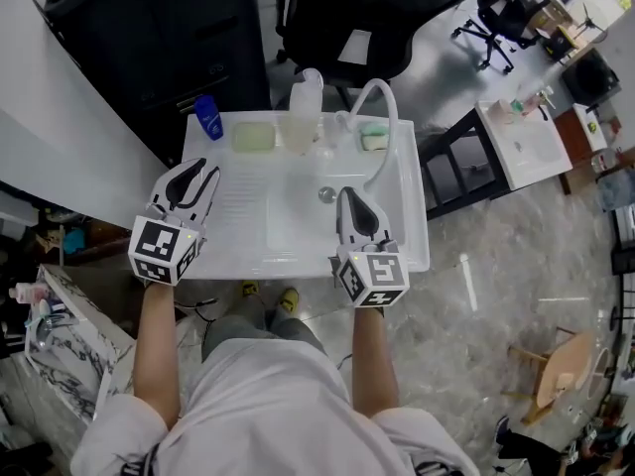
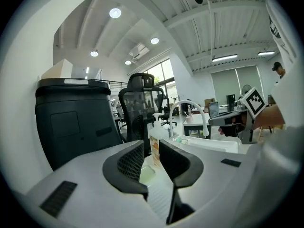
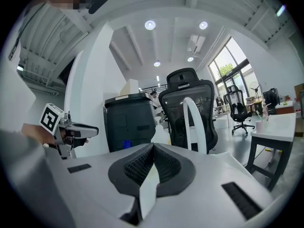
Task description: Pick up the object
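Note:
A translucent pump bottle (image 1: 303, 107) stands at the back of a white sink unit (image 1: 407, 246), beside a curved white faucet (image 1: 385, 117). A pale yellow-green sponge (image 1: 254, 137) lies left of it and a green sponge (image 1: 374, 138) right of it. My left gripper (image 1: 203, 170) hovers over the ribbed drainboard, open with nothing between its jaws. In the left gripper view the bottle (image 2: 155, 132) shows far ahead through the gap of that gripper (image 2: 151, 148). My right gripper (image 1: 347, 192) is shut and empty over the basin, near the drain (image 1: 326, 194). The right gripper view shows its jaws (image 3: 153, 148) touching.
A small blue bottle (image 1: 208, 117) stands at the sink's back left corner. A black cabinet (image 1: 169, 28) and a black office chair (image 1: 367, 8) stand behind the sink. A white side table (image 1: 536, 152) is to the right, and clutter lies on the floor at left.

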A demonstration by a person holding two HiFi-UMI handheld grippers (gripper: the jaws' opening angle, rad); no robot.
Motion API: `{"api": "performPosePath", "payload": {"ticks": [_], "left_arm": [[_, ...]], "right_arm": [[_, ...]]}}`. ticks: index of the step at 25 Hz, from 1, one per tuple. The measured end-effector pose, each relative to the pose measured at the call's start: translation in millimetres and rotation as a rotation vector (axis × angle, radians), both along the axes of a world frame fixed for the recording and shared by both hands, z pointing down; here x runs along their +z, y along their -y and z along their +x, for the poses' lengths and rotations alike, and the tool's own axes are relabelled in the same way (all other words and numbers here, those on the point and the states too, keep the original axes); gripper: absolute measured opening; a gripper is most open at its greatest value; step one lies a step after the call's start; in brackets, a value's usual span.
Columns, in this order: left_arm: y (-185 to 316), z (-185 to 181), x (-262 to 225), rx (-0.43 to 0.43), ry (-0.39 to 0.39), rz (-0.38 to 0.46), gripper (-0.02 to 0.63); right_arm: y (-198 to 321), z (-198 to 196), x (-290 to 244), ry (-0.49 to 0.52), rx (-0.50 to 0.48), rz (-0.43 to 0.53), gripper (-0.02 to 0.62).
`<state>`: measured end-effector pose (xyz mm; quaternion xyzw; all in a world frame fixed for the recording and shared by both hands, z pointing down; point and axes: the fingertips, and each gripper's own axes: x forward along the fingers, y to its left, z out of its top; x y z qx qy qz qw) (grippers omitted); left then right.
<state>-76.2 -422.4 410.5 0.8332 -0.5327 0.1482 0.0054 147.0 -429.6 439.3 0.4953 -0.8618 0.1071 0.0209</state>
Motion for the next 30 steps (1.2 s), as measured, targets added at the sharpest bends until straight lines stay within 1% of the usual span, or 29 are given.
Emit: {"api": "performPosePath", "payload": {"ticks": [7,14,18,20,25,30], "left_arm": [[33.7,-5.5,27.3,0.035,0.016,-0.048,0.092],[77.1,-11.0,68.9,0.109,0.073,-0.099,0.094],[100.9,-12.3,92.1,0.160,0.137,-0.123,0.095],[109.5,-10.9,103.5,0.181,0.161,-0.140,0.095],[129.0,-9.2,130.8,0.222,0.191,-0.184,0.098],[145.8,-6.1,165.4,0.271,0.245,-0.234,0.102]], "right_arm": [[27.5,-17.8,19.1,0.001,-0.005,-0.040,0.006],[62.5,-43.3,51.5,-0.015,0.000,-0.094,0.006],[80.5,-55.4,68.4,-0.020,0.001,-0.122,0.006],[87.3,-59.7,77.9,-0.023,-0.001,-0.140,0.006],[104.6,-71.2,96.2,-0.026,-0.007,-0.171,0.006],[117.9,-79.4,117.6,-0.029,-0.012,-0.207,0.006]]}}
